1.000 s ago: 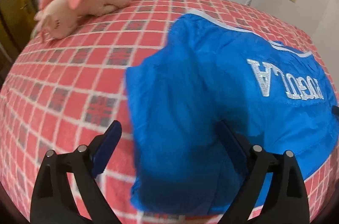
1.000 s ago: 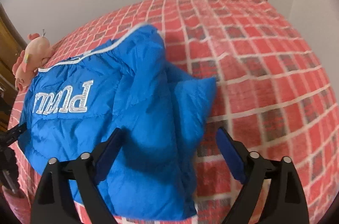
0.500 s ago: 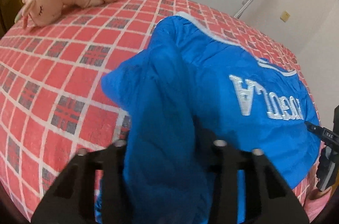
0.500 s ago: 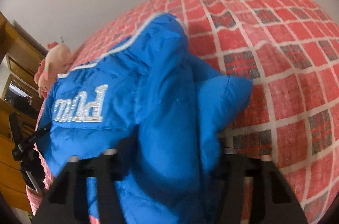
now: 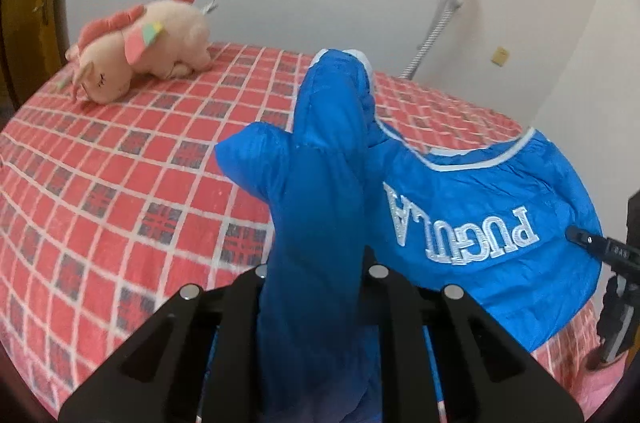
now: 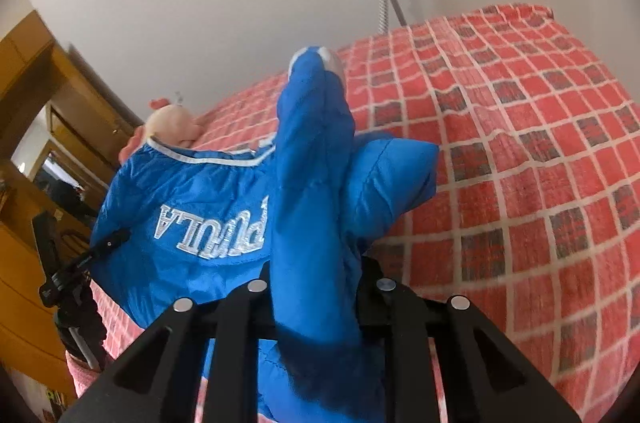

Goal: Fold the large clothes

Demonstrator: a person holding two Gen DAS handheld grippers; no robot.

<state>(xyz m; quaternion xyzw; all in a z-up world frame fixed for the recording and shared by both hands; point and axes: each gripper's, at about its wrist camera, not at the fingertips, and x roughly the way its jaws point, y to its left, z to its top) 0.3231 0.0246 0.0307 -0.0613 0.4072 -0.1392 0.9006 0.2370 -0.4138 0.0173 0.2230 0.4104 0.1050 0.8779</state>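
A blue padded jacket (image 5: 480, 191) with white lettering hangs lifted over a red checked bed (image 5: 100, 183). My left gripper (image 5: 314, 263) is shut on a bunched fold of it, and blue cloth rises between the jaws. In the right wrist view my right gripper (image 6: 316, 275) has its jaws closing on another fold of the jacket (image 6: 192, 191), which fills the gap and is pinched there. The jacket sags between the two grips. Each gripper shows at the edge of the other's view: the right gripper (image 5: 612, 255) and the left gripper (image 6: 80, 263).
A pink plush toy (image 5: 140, 51) lies at the far left of the bed, also seen as the plush toy (image 6: 172, 123) behind the jacket. A metal pole (image 5: 448, 3) leans on the white wall. A wooden wardrobe (image 6: 32, 103) stands left of the bed (image 6: 520, 183).
Both grippers went from wide open over the flat jacket to closed on its folds. Both then rose, pulling the jacket up off the bed.
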